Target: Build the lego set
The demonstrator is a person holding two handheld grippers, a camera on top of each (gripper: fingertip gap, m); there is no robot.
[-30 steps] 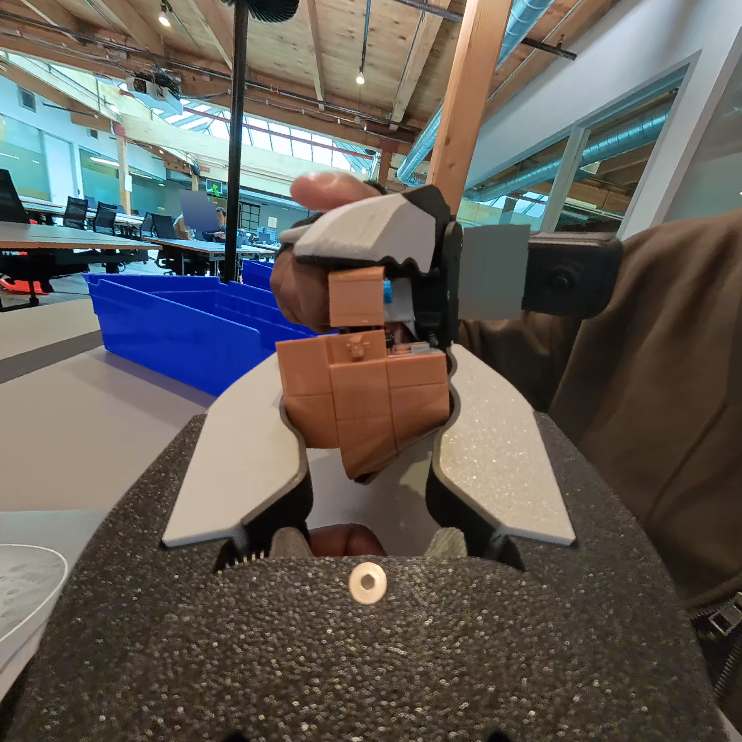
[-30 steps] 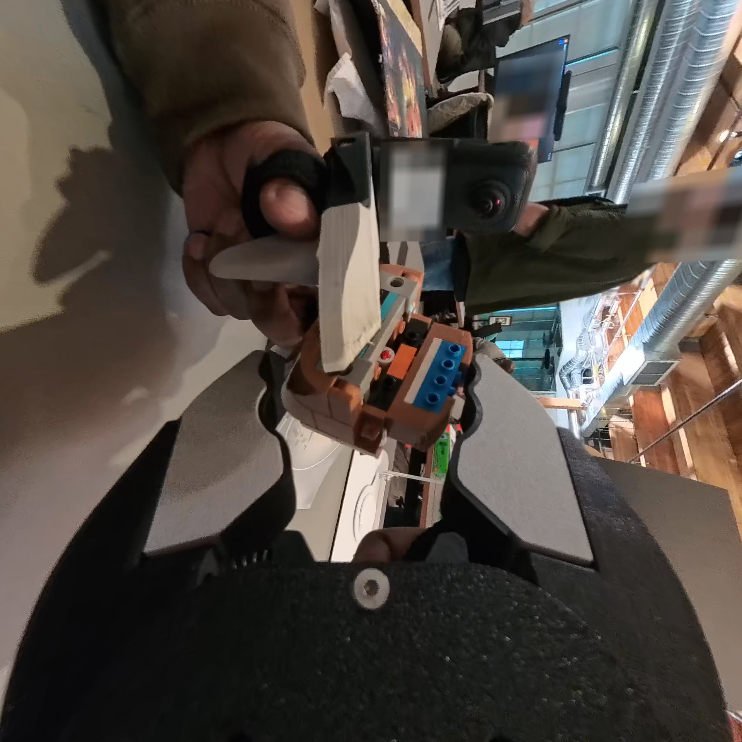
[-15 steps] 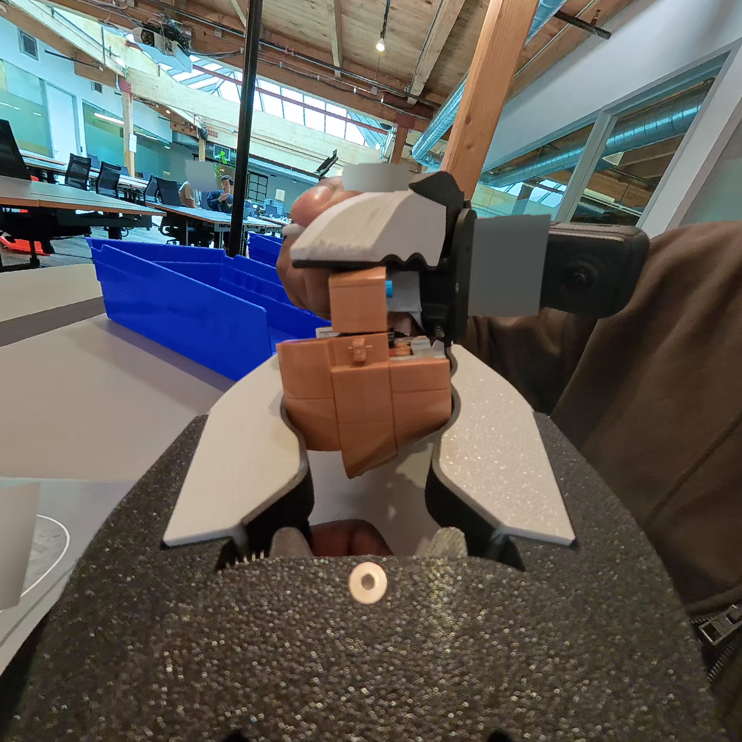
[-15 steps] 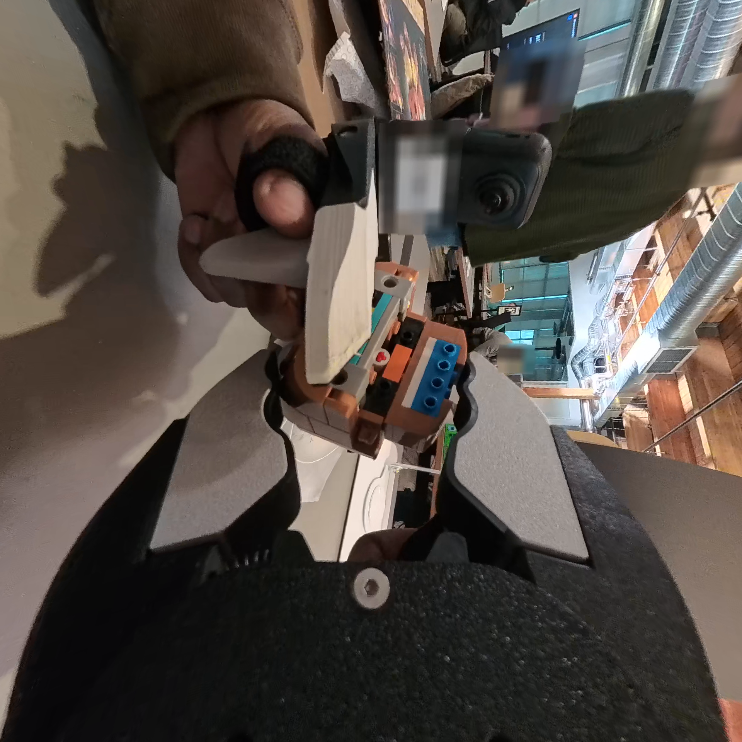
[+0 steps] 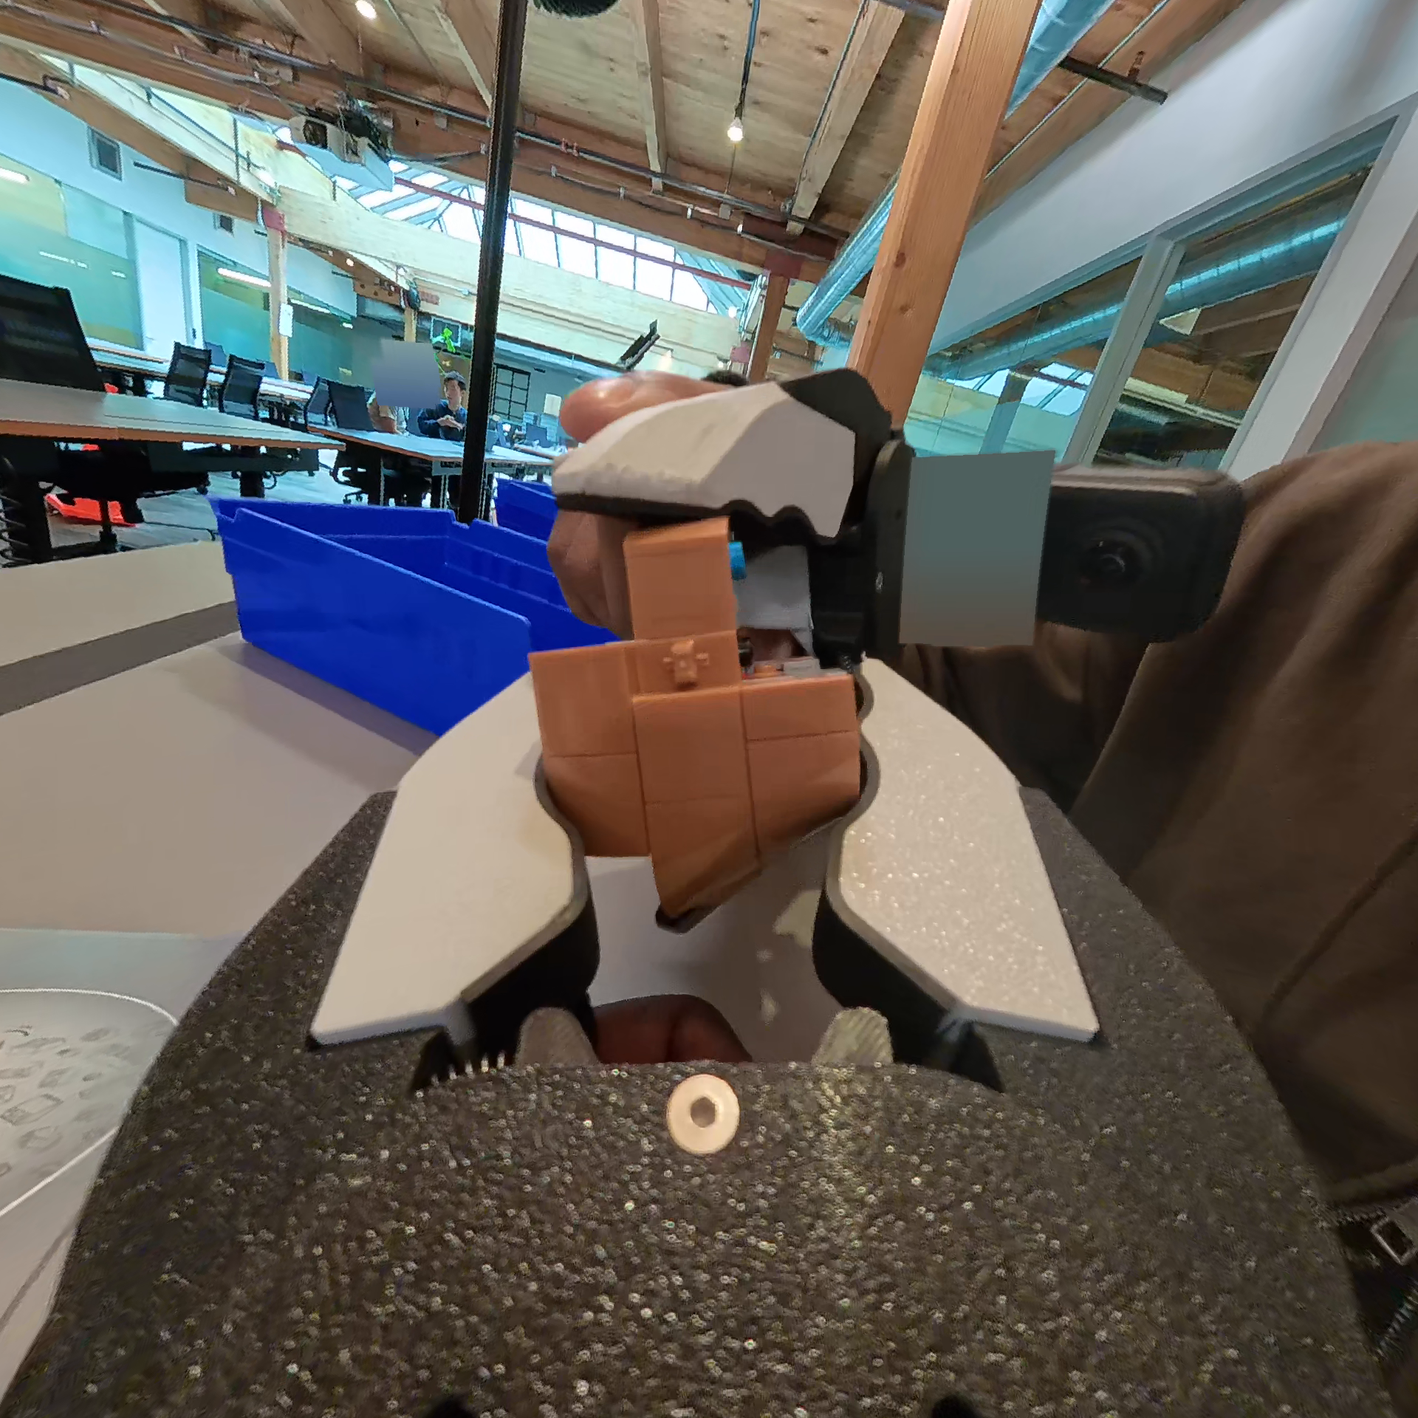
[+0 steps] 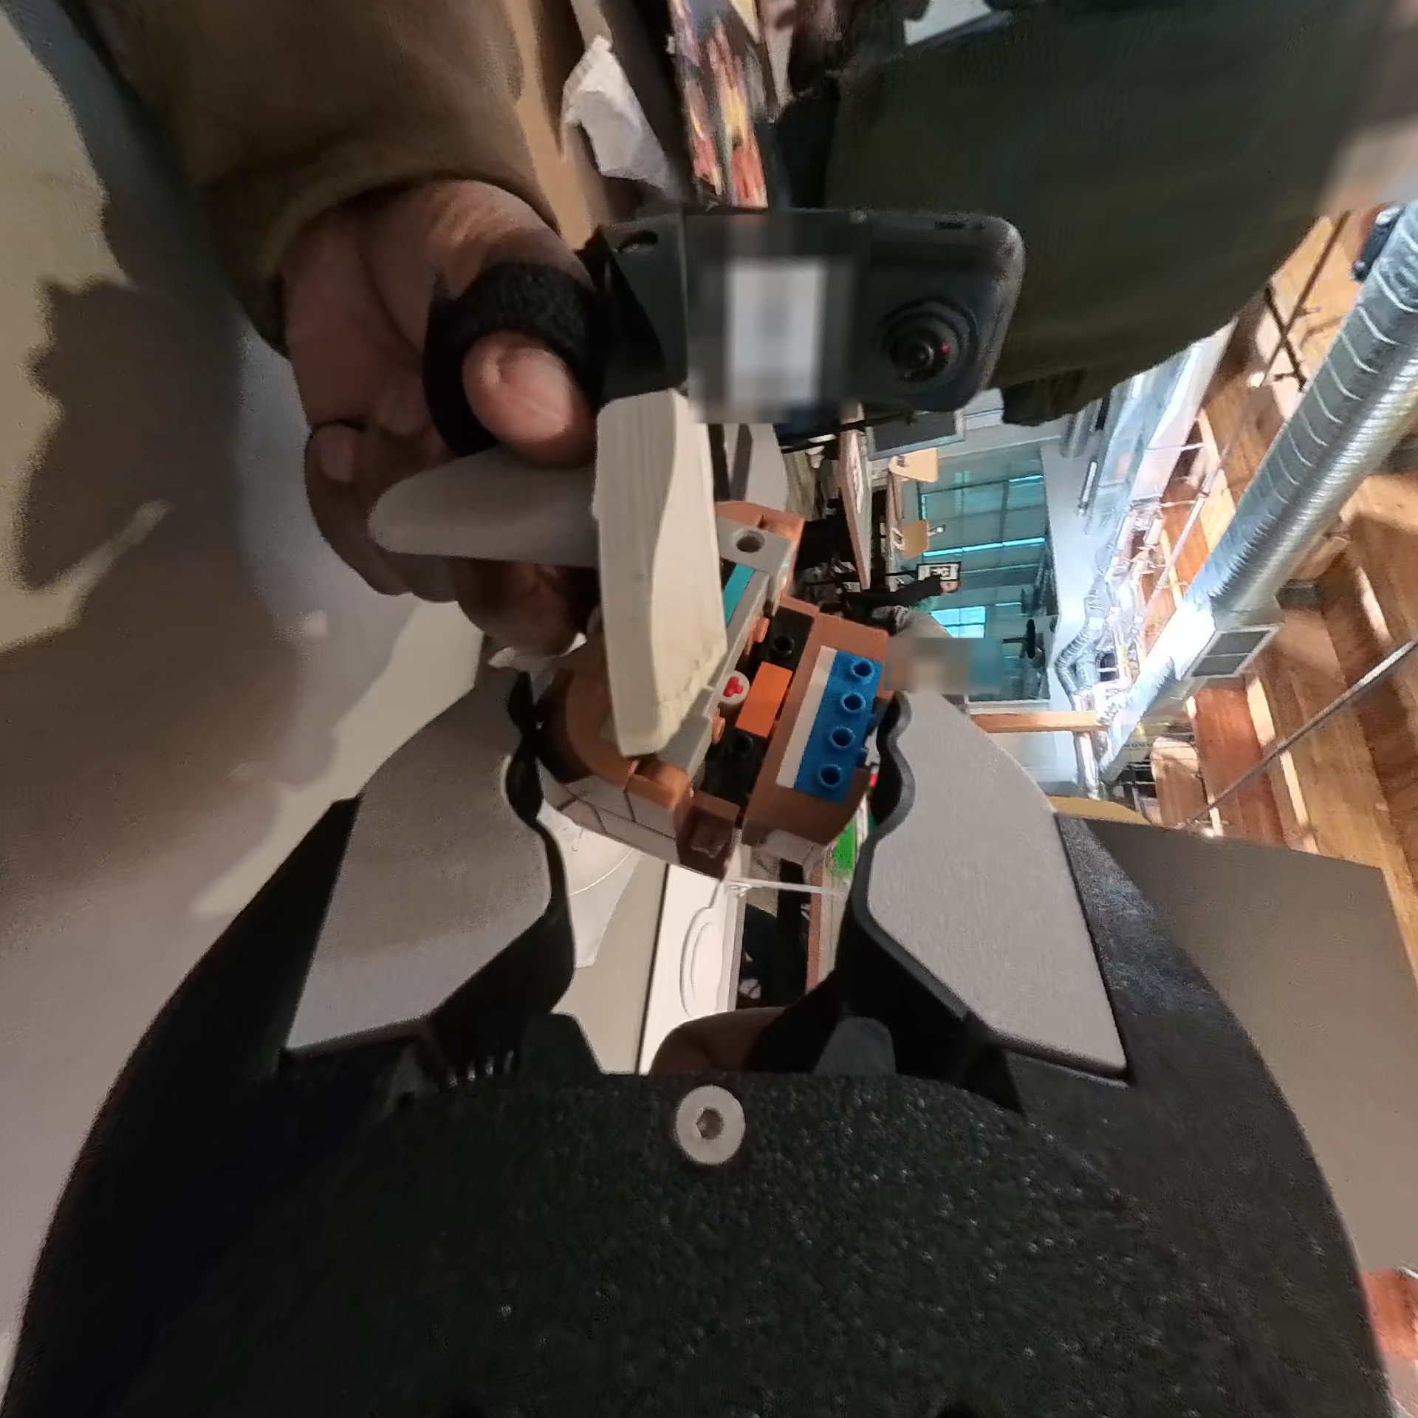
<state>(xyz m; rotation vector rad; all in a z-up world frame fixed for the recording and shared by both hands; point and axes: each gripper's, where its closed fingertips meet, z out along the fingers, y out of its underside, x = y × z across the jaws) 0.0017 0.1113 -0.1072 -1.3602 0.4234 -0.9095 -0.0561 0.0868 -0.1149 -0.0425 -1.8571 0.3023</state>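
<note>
A partly built lego model (image 5: pixel 690 760) with orange-brown tiled walls is held up in the air. My left gripper (image 5: pixel 698 767) is shut on its lower body. The right gripper's white finger (image 5: pixel 706 460) lies over the model's upright brown part (image 5: pixel 675 575). In the right wrist view the model (image 6: pixel 775 767) shows a blue studded plate (image 6: pixel 836 721), black and orange pieces and a grey strip. My right gripper (image 6: pixel 706 729) is shut on it, one jaw on each side. The left gripper's white fingers (image 6: pixel 660 598) lie across its far side.
Blue bins (image 5: pixel 368 598) stand on the grey table (image 5: pixel 153 767) behind the model. A white plate (image 5: pixel 46 1074) lies at the lower left. A black pole (image 5: pixel 491 268) and a wooden post (image 5: pixel 936 192) rise behind. A brown sleeve (image 5: pixel 1228 767) fills the right. The gap from one gripper's tips to the other's is roughly 5 centimeters.
Both grippers and the model have turned slightly together, so the background has shifted. Both grips on the model are unchanged.
</note>
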